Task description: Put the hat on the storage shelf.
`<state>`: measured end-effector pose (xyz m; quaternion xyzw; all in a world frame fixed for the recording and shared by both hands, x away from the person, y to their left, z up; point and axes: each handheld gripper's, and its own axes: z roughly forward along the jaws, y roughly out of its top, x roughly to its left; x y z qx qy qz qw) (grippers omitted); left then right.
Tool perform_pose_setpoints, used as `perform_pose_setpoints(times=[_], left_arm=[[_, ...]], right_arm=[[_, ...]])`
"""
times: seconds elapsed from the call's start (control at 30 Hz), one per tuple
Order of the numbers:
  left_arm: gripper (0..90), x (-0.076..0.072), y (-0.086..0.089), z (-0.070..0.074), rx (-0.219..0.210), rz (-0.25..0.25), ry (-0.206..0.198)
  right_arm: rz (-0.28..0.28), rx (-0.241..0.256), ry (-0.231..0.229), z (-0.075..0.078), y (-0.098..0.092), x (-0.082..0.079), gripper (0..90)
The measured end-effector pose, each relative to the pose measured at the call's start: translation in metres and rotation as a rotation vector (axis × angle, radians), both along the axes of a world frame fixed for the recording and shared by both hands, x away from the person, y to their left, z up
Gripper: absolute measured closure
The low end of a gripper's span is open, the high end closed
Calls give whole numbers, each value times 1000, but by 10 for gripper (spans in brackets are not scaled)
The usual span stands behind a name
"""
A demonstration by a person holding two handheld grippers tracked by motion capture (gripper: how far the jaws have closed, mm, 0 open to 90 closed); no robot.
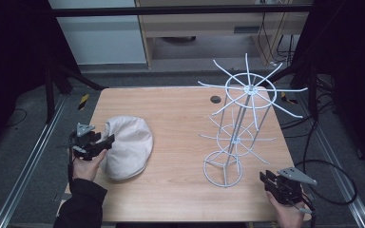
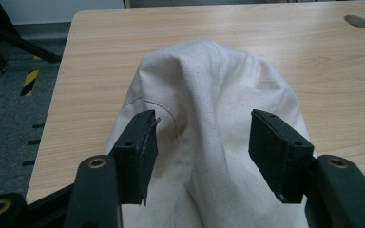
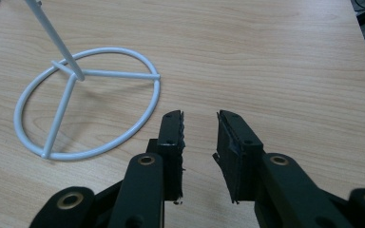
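Between spread jaws, cream cap point(image 2: 209, 109).

Cream cotton cap point(image 1: 127, 146), soft and rumpled, crown up, lying flat well to the left of the white wire stand point(image 1: 237, 130), between my open left jaws.

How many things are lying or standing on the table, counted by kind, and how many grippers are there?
Cream cloth cap: 1
White wire rack: 1
Grippers: 2, the left gripper open around the cap, the right gripper open over the table beside the rack's base ring
Total: 4
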<state>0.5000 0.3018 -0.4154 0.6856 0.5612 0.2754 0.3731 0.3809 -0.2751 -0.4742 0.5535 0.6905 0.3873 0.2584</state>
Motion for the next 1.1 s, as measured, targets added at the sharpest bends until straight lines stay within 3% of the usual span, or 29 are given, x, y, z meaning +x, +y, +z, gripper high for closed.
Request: perform_pose_setpoints(times=[0.1, 0.3, 0.47, 0.67, 0.87, 1.1], left_arm=[[448, 6, -1, -3, 26, 4, 23], [505, 17, 0, -8, 26, 17, 58], [613, 21, 0, -12, 9, 1, 94], [710, 24, -8, -18, 17, -32, 130], [863, 23, -9, -18, -2, -44, 131], [876, 14, -12, -11, 8, -77, 92]], right_arm=[[2, -1, 2, 0, 0, 0, 711], [10, -7, 10, -1, 1, 1, 710], [12, -7, 20, -1, 2, 2, 709], [18, -14, 21, -2, 2, 2, 706], [20, -13, 24, -2, 2, 3, 704], [25, -3, 29, -2, 4, 3, 706]])
